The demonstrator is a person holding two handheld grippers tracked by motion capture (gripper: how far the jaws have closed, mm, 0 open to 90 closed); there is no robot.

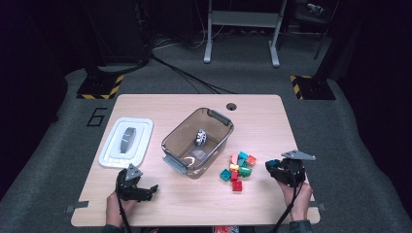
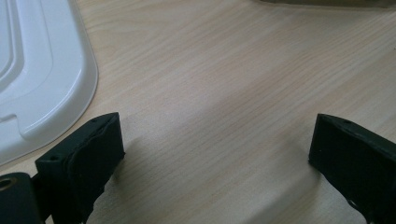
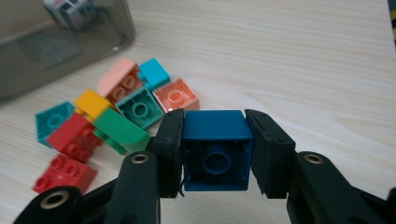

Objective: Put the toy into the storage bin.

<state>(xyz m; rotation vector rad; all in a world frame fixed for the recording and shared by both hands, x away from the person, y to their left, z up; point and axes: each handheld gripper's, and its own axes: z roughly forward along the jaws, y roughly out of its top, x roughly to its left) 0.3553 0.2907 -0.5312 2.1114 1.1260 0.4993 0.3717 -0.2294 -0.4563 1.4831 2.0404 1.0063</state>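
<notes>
Right gripper [image 3: 215,140]: jaws clamped on the blue block [image 3: 217,149], held off the worktop [image 1: 272,116] near its right front corner.
Left gripper [image 2: 217,154]: jaws wide apart, holding nothing, by the front left edge beside the white lid [image 2: 42,70].
Loose blocks [image 1: 238,170]: clustered beside the bin [image 1: 197,141].

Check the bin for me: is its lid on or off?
Off. The white lid lies flat on the table, left of the smoky clear bin, whose top is open with a small object inside.

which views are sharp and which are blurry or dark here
High view: table lit, surroundings dark, loose blocks small and soft. Right gripper view: blue block sharp, clear bin blurred. Left gripper view: wood grain crisp, jaws cast soft shadows.
</notes>
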